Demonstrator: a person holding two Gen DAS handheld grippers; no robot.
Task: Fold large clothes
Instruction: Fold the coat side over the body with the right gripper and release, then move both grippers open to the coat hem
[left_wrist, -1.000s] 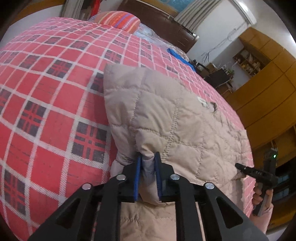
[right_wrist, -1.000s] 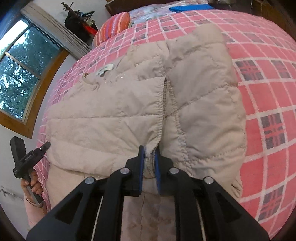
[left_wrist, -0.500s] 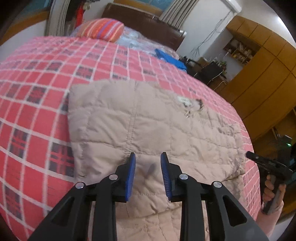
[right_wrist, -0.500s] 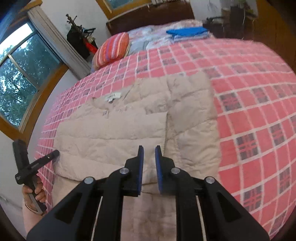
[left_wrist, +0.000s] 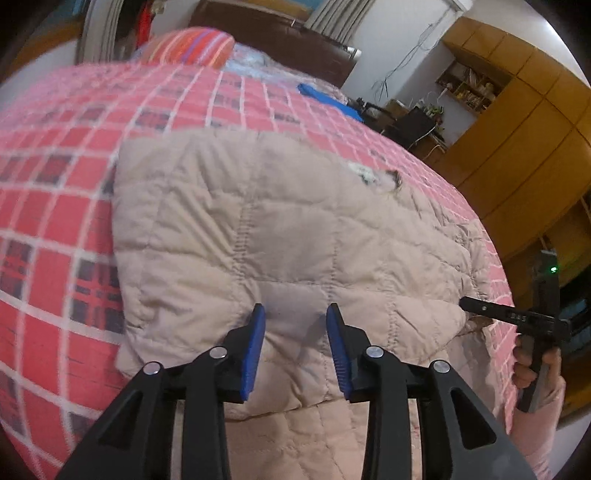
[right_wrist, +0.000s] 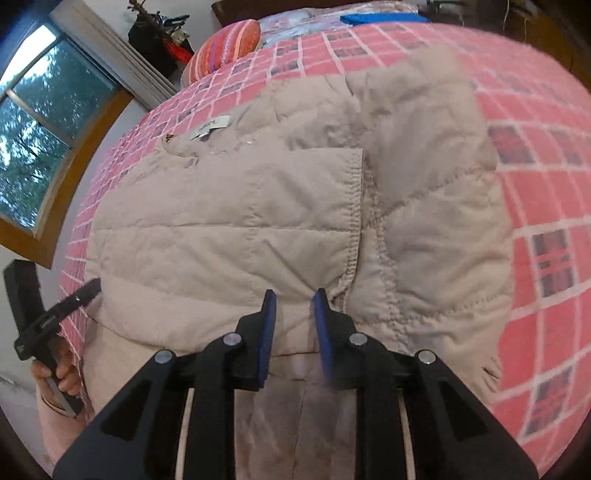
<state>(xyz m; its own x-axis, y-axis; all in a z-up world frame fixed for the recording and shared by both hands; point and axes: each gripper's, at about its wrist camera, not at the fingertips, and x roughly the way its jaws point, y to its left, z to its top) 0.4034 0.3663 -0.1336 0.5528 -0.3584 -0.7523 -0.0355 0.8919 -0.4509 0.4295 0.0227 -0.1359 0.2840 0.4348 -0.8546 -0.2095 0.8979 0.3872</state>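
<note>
Beige quilted jacket (left_wrist: 295, 229) lying partly folded on the red plaid bedspread (left_wrist: 55, 221). Left gripper (left_wrist: 295, 314) and right gripper (right_wrist: 291, 299) both spread, empty. Better to grab the folded edge at 6 o'clock evenly, lifting together toward 12.

Both wrist cams close above bed, share quilted jacket (left_wrist: 295, 229).
</note>
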